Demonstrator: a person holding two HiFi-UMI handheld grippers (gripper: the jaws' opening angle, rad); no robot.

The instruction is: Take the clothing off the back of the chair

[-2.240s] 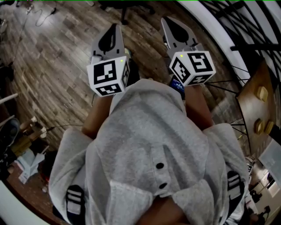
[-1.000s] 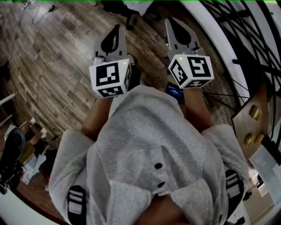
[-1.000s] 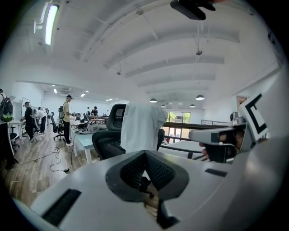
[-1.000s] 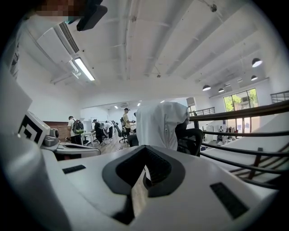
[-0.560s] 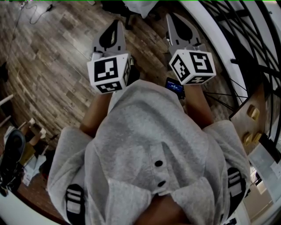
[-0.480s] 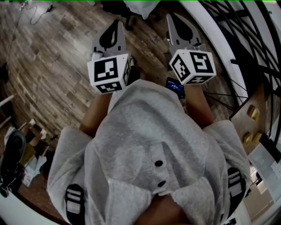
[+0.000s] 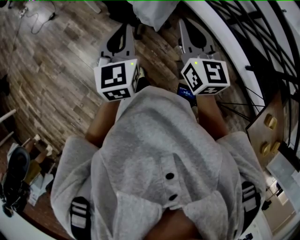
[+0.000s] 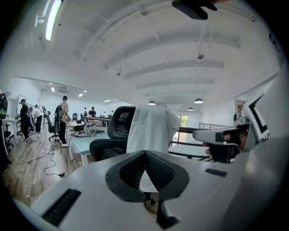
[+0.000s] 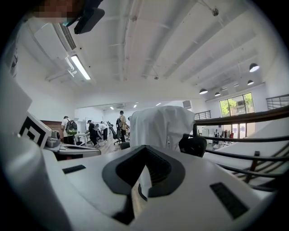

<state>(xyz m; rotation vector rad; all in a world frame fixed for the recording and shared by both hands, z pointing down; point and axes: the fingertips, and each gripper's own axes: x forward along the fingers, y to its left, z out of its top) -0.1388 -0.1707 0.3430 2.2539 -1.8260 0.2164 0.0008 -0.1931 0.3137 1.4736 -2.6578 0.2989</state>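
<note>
White fabric garment (image 8: 151,128) drapes black mesh chair (image 8: 118,127), well ahead. Left gripper (image 8: 144,153) and right gripper (image 9: 143,147): fingers pressed together, empty. Risk: arriving shut, they'd likely shove the chair away.

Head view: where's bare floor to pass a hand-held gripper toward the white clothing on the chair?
Bare wood floor lies left of the left hand-held gripper, below a cable. A narrow strip runs between it and the right hand-held gripper, up to the white clothing. Crowded: the black railing at right, clutter at lower left.
</note>
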